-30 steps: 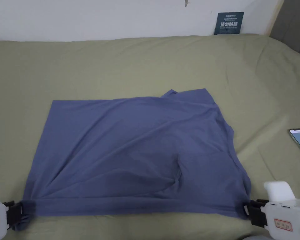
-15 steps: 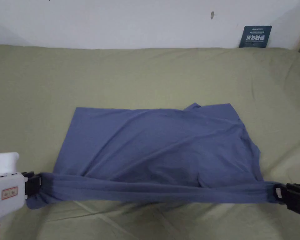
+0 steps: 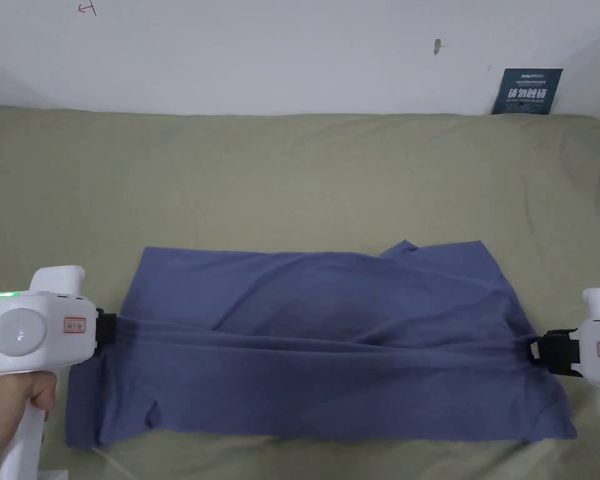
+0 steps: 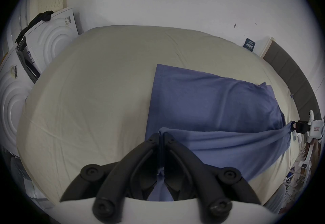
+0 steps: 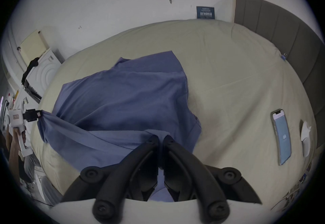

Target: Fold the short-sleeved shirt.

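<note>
Left claw (image 3: 108,329): jaws pressed together, pinching the left end of a lifted fold of the short-sleeved shirt (image 3: 330,350). In the left gripper view the left claw (image 4: 161,135) has blue cloth running between its black jaws and bunched at the tips. A hand (image 3: 8,406) grips the white handle below it.

Right claw (image 3: 535,350): jaws likewise closed on the right end of the same fold; in the right gripper view the right claw (image 5: 161,137) shows fabric gathered between the tips.

Between the two claws the fold is stretched into a taut, nearly straight ridge. Cloth hangs from it toward the near edge of the bed (image 3: 292,175); the rest of the shirt lies flat beyond it, toward the wall. The shirt sits in the near half of the bed, roughly centred between its left and right edges.

Material: the shirt is a thin, soft, slate-blue knit with long shallow creases; one sleeve corner juts out at its far right. The bed sheet is olive-green, matte, lightly wrinkled. A phone (image 5: 281,137) with a lit screen lies flat near the bed's right edge, well apart from the shirt.

Versus 0.5 s ago: both claws stand higher and farther over the shirt, the ridge now crosses the garment's middle, and the hanging layer covers more of its near part.
</note>
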